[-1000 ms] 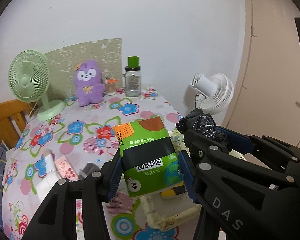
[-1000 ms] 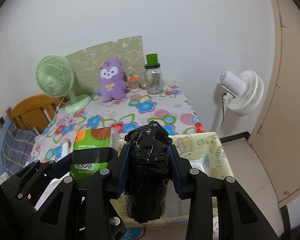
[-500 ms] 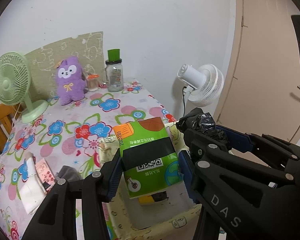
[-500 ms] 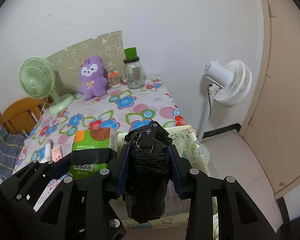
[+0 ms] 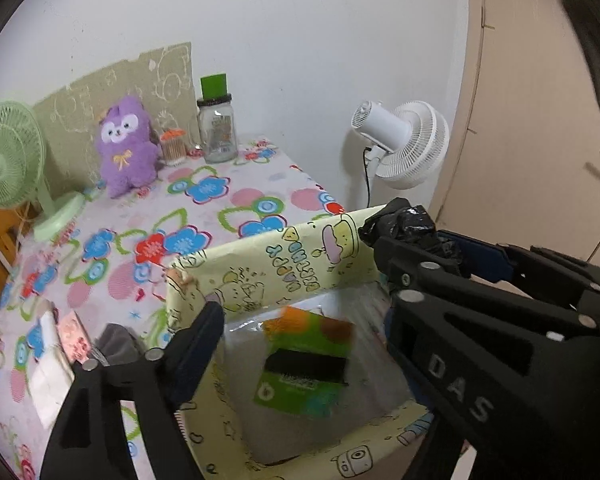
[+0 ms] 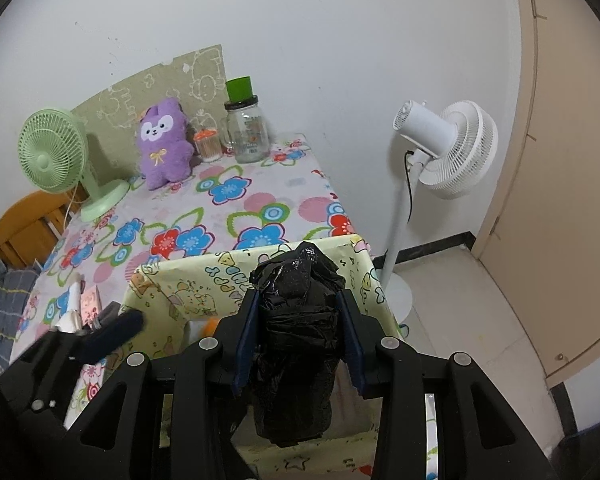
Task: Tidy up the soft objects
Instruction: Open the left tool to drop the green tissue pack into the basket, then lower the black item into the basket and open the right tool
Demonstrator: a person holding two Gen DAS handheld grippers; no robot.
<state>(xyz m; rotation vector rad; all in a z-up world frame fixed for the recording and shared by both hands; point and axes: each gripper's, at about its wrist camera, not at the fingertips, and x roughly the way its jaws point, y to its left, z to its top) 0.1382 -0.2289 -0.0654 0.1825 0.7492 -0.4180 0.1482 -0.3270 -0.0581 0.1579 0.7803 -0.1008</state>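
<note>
A green tissue pack [image 5: 306, 364] lies blurred inside the pale yellow cartoon-print storage box [image 5: 260, 268], below my left gripper [image 5: 300, 344], which is open and empty above the box. My right gripper [image 6: 296, 332] is shut on a black plastic bag roll [image 6: 294, 320] and holds it over the box [image 6: 180, 284]. The roll [image 5: 404, 224] also shows at the right of the left wrist view. A purple plush toy [image 6: 162, 140] sits at the back of the flowered table.
A green desk fan [image 6: 52, 152], a glass jar with green lid [image 6: 246, 124] and a small orange-topped jar [image 6: 207, 144] stand at the table's back. A white floor fan [image 6: 448, 148] stands right of the table. Small items [image 5: 60, 344] lie left of the box.
My left gripper opened and let go of the green tissue pack, which dropped into the yellow box. Both grippers moved forward over the box. The right gripper still holds the black roll.
</note>
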